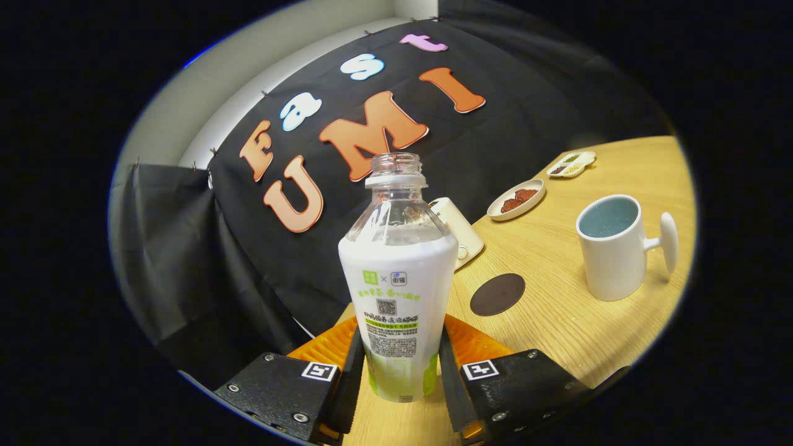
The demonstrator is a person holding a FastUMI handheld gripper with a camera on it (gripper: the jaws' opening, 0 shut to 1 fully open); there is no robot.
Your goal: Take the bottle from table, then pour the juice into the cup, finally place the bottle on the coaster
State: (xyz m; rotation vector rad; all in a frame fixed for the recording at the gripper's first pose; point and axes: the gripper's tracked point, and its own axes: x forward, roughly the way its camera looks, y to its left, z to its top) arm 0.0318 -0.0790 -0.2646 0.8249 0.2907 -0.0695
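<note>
We have the bottle (398,291) clamped low between both fingers of the gripper (396,378), uncapped. It looks light, slick and squeezable, so we grip firmly. Cup (610,248) at two o'clock, coaster (497,294) nearer.

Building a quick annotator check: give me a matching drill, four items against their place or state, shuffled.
Items
1. bottle
2. cup
3. coaster
4. oval dish

Place or state
A. flat on the table, bare, between the bottle and the cup
B. uncapped, upright between the fingers of the tongs
C. holds reddish-brown pieces, beyond the coaster near the wall
D. white, handle pointing away from the bottle

Pairs: 1-B, 2-D, 3-A, 4-C
</note>
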